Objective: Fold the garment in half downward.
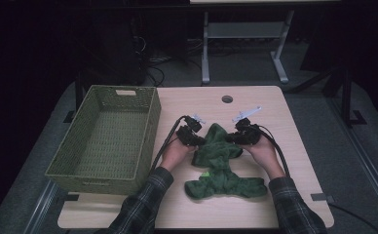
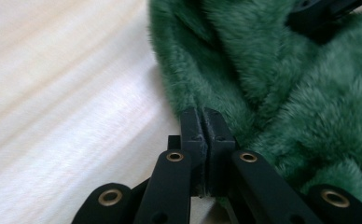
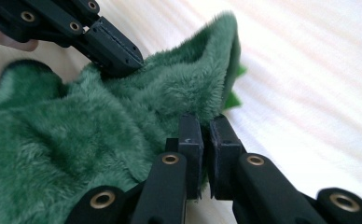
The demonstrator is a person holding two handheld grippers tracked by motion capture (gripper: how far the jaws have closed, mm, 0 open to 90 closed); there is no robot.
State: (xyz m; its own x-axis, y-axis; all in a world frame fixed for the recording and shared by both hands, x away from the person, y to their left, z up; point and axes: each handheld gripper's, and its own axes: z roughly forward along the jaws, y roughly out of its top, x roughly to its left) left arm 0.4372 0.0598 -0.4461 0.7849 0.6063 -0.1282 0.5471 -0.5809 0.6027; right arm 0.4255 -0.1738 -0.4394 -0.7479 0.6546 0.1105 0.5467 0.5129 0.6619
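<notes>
Green fleece garment (image 1: 219, 163), plush, crumpled, edges pinched between both jaws

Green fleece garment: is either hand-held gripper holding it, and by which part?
Both hold it. The left hand-held gripper pinches the green fleece garment at its left edge; the right hand-held gripper pinches a fold at its right edge, both near the top.

Dim room, grey floor (image 1: 323, 146), metal-legged desk (image 1: 245, 34) behind.
</notes>
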